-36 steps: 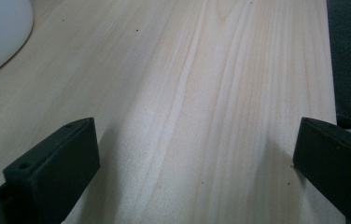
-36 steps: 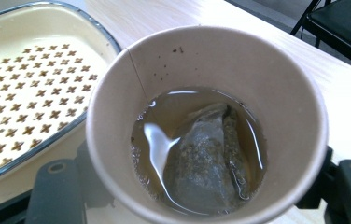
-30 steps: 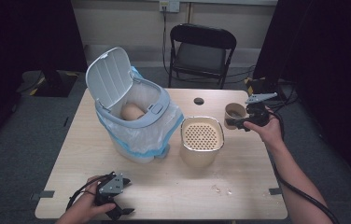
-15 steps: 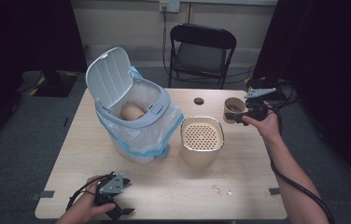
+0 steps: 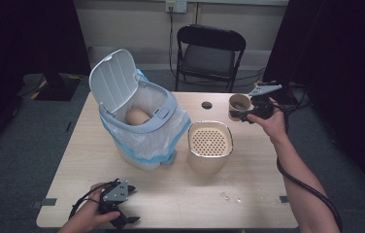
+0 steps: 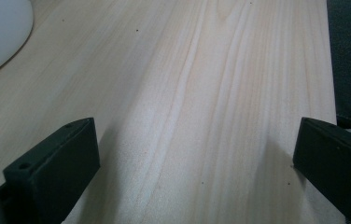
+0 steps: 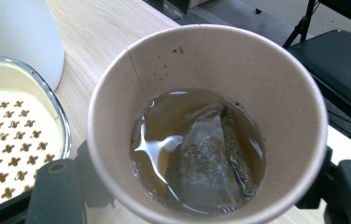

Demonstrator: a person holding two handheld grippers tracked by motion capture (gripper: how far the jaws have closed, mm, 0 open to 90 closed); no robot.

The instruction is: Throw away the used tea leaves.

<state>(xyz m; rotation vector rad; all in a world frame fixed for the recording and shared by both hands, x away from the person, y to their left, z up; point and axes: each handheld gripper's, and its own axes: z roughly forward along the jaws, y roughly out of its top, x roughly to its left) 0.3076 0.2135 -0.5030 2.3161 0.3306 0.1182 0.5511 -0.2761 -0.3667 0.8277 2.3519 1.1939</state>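
- left gripper (image 5: 122, 213): jaws wide apart, nothing between, resting at near table (image 5: 180, 194) edge
- bin (image 5: 141, 121), strainer pot (image 5: 209, 145) mid-table
- right gripper (image 5: 243, 114): clamped on paper cup (image 7: 206, 126) at far right corner; tea and teabag (image 7: 206, 158) inside

Brown matt paper cup (image 7: 206, 121) between right gripper (image 5: 245, 115) jaws, glossy tea inside. Pale matt wooden table (image 6: 201, 93) under left gripper (image 6: 194, 163). Cream perforated strainer bin (image 5: 209, 143), shiny metal rim, left of cup.
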